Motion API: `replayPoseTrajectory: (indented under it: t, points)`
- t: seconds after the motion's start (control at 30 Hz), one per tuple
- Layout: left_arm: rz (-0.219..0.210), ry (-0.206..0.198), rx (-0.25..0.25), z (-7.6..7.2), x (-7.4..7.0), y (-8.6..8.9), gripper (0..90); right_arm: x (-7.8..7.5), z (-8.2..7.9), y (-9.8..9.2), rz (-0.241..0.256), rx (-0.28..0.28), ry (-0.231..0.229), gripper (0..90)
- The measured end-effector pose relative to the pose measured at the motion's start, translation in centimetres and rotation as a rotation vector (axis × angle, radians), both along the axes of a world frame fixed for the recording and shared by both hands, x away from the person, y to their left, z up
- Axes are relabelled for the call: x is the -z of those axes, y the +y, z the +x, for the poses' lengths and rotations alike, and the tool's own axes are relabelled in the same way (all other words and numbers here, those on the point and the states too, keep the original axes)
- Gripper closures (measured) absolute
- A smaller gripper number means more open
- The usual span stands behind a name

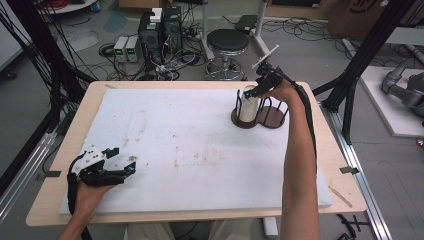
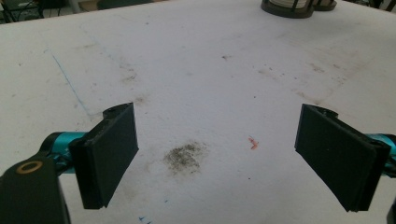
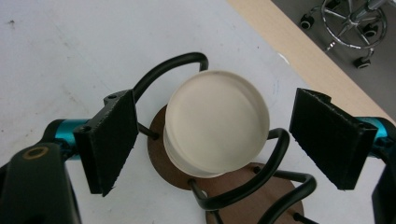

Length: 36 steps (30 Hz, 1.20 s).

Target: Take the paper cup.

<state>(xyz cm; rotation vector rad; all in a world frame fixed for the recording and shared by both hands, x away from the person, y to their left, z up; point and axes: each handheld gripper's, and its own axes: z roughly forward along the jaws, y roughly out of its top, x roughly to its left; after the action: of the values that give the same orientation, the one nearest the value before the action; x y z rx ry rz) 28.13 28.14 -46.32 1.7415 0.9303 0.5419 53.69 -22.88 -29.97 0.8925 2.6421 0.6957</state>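
A cream-white cup (image 3: pixel 217 126) stands in the left ring of a two-ring holder with a brown wooden base (image 3: pixel 247 189) and black wire loops. In the high view the cup (image 1: pixel 248 108) and holder (image 1: pixel 274 120) sit at the far right of the mat. My right gripper (image 3: pixel 215 100) hovers open straight above the cup, one jaw on each side of its flat round top, not touching it. It reaches in from the right in the high view (image 1: pixel 251 92). My left gripper (image 1: pixel 124 159) rests open and empty at the mat's near left (image 2: pixel 217 135).
A stained white foam mat (image 1: pixel 190 145) covers the wooden table (image 1: pixel 325 150). A dark smudge (image 2: pixel 184 156) lies on the mat between the left jaws. The holder's right ring (image 1: pixel 278 112) holds nothing. A stool (image 1: pixel 227 42) and cables stand beyond the table's far edge.
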Motion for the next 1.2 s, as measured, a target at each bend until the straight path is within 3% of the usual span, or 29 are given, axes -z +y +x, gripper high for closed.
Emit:
replayPoseTrajectory:
  t: [0.47,0.73,1.2]
  points:
    - [-0.009,0.004,-0.001,0.0,0.0,0.0,13.0,1.4,0.1,0.2,-0.021,0.003,0.014,17.2]
    - [-0.007,0.006,0.002,0.1,0.0,0.1,13.0,1.4,0.2,0.4,-0.049,0.011,0.009,34.1]
    - [-0.004,0.014,-0.001,0.1,0.0,0.0,13.0,1.3,0.1,0.3,-0.048,0.014,0.009,35.0]
